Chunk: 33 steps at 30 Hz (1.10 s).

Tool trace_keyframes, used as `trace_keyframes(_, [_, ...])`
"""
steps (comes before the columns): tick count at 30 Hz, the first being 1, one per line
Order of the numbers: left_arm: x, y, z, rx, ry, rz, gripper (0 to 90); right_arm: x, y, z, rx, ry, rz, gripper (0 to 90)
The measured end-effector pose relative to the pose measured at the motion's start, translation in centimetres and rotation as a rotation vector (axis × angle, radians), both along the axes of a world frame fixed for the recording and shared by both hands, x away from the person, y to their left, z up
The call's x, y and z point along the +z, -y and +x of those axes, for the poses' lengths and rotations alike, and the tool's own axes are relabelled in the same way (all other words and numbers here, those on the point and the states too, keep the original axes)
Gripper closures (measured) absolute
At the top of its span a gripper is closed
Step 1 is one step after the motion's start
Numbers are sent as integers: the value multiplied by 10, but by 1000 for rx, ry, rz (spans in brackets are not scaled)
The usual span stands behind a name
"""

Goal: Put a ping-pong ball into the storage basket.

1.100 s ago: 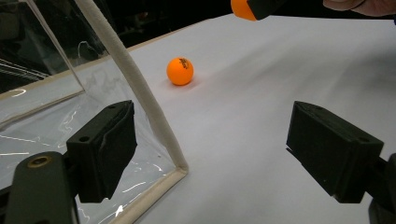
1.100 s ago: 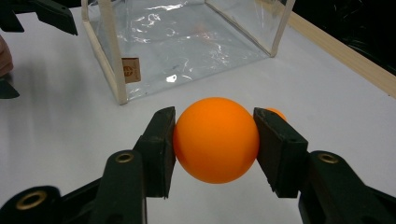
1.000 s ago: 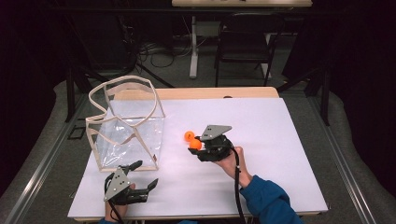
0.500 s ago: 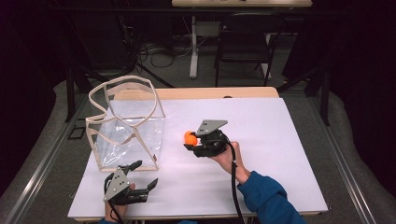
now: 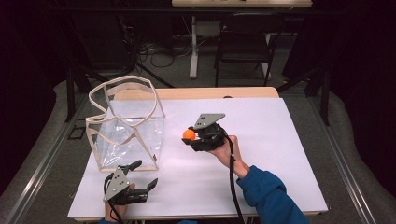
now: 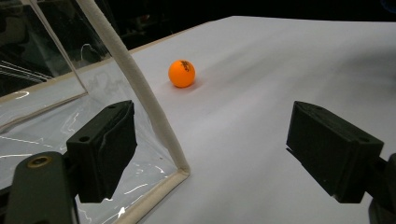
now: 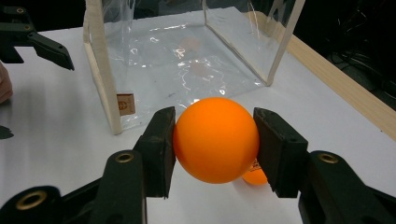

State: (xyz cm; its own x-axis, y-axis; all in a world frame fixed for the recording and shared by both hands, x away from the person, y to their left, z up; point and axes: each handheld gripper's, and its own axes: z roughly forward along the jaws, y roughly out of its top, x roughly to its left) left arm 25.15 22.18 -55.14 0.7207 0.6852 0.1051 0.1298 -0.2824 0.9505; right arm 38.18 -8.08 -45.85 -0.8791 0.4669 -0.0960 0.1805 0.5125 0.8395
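Note:
My right gripper (image 5: 190,136) is shut on an orange ball (image 5: 188,134) and holds it above the white table, to the right of the clear bag (image 5: 133,133). In the right gripper view the ball (image 7: 215,139) sits squeezed between both pads. A second orange ball (image 7: 254,178) lies on the table just below it. The left gripper view looks across the table at that loose ball (image 6: 181,73). My left gripper (image 5: 145,173) rests open near the front edge, just in front of the bag's corner. Nothing lies between its fingers (image 6: 102,149).
The clear bag has stiff cream trim (image 6: 140,93) and stands open at the top on the table's left half. A wooden strip (image 5: 196,93) runs along the table's far edge. A dark chair (image 5: 243,46) and cables lie beyond it.
My right gripper has lifted the orange ball and drifted slightly left toward the bag. The left gripper has stayed put.

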Motion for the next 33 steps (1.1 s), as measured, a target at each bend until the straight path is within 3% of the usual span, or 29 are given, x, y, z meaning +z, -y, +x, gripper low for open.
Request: trace_keyframes(33, [0,1,-1,-3,3,5,157,31,-19,21,21,40,-36,509])
